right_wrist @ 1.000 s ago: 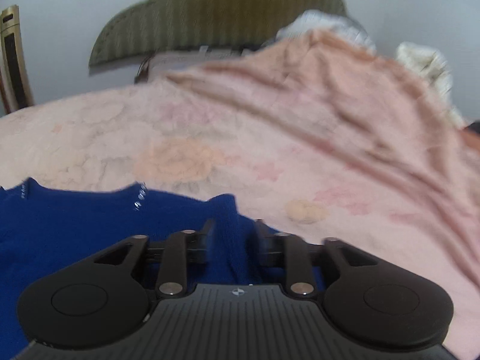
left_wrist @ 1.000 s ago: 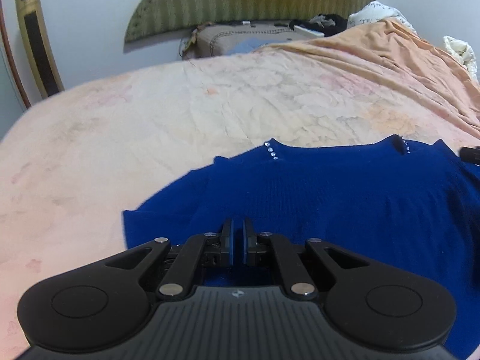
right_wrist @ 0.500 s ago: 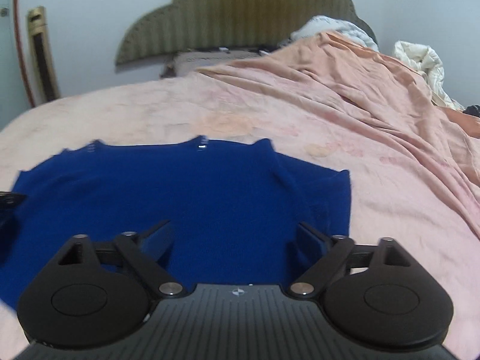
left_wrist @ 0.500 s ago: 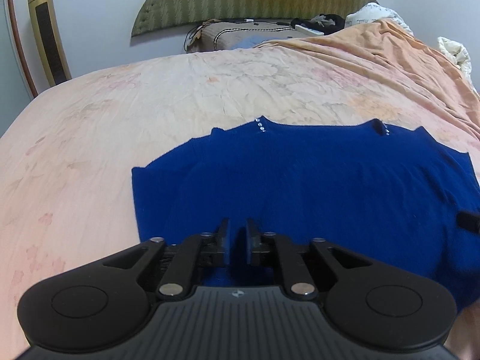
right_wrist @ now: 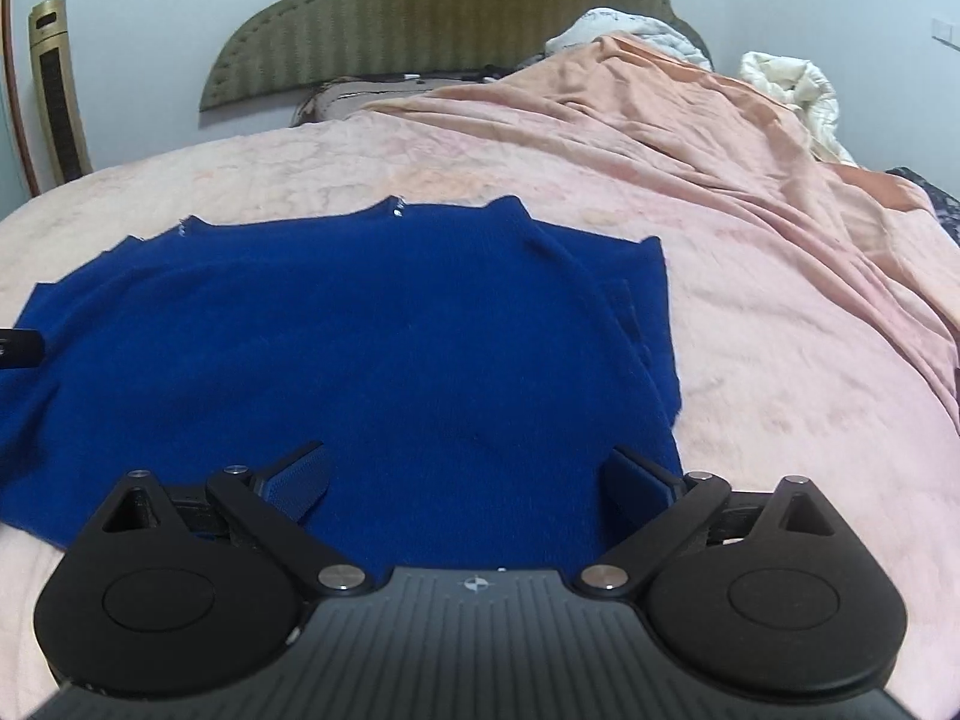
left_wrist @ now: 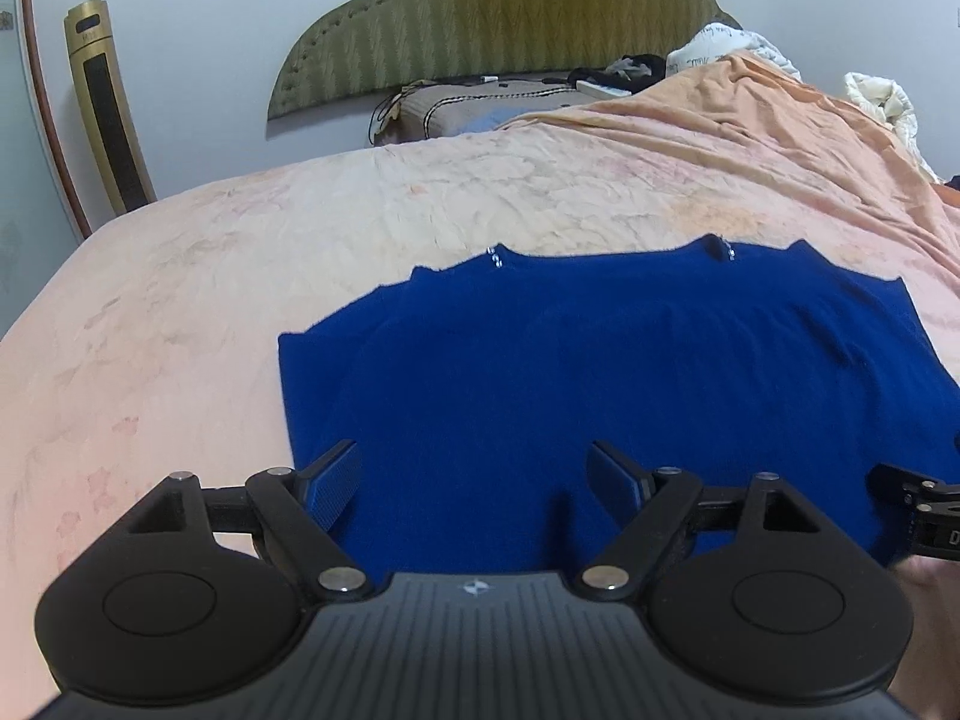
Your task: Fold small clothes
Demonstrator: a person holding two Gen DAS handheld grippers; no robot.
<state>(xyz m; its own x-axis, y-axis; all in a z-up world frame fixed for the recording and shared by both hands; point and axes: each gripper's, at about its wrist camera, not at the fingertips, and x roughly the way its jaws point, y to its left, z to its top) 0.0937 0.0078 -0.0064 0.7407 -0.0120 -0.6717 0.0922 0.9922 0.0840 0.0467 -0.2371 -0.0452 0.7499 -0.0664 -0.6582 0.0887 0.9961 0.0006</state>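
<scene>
Sweater (left_wrist: 630,384), deep blue, lies spread flat on the bed (left_wrist: 198,300), neckline toward the green headboard (left_wrist: 498,12) and hem nearest the cameras. Left gripper (left_wrist: 477,483) hovers over the hem near the sweater's left edge, jaws opening, nothing pinched between them. Right gripper (right_wrist: 474,480) hangs over the hem by the right edge, jaws spreading wide and likewise empty, with only the flat knit beneath. A peach blanket (right_wrist: 720,150) is bunched along the bed's right side.
</scene>
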